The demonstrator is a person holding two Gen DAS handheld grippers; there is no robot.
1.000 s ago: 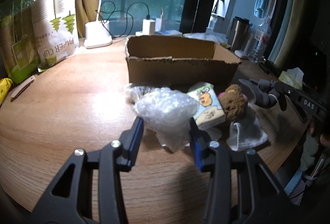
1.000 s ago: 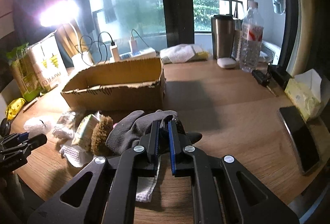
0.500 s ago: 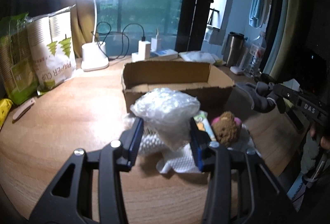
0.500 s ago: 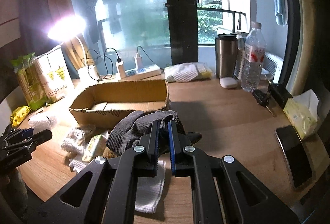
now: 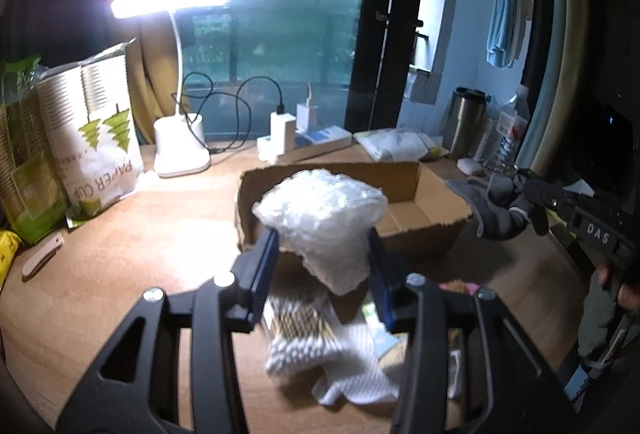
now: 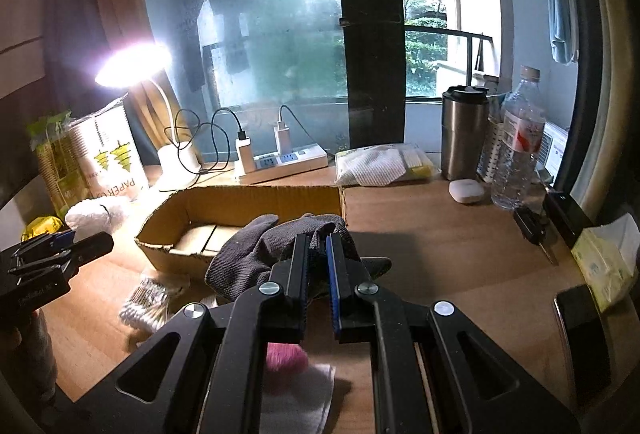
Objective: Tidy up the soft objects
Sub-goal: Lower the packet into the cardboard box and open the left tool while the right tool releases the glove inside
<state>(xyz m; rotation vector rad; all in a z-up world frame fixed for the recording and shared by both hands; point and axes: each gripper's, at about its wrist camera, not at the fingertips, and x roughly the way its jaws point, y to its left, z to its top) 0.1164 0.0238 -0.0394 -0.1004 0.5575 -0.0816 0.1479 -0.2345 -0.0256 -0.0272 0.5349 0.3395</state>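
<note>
My left gripper (image 5: 322,254) is shut on a wad of clear bubble wrap (image 5: 324,218) and holds it in the air at the near wall of the open cardboard box (image 5: 424,212). My right gripper (image 6: 318,248) is shut on a dark grey glove (image 6: 256,258) and holds it above the table near the box's (image 6: 248,200) near right corner. The glove also shows at the right of the left wrist view (image 5: 496,210). Under the grippers lie a pack of cotton swabs (image 5: 300,338), a white cloth (image 5: 360,374) and a pink soft object (image 6: 284,358).
A lit desk lamp (image 5: 180,146), paper cup bags (image 5: 100,138) and a power strip (image 6: 280,162) stand behind the box. A steel tumbler (image 6: 464,134), a water bottle (image 6: 520,146), a tissue pack (image 6: 604,262) and a phone (image 6: 580,330) are at the right.
Both grippers have risen from the table with their loads. The left one has carried the bubble wrap up to the box's near wall; the glove now hangs higher beside the box.
</note>
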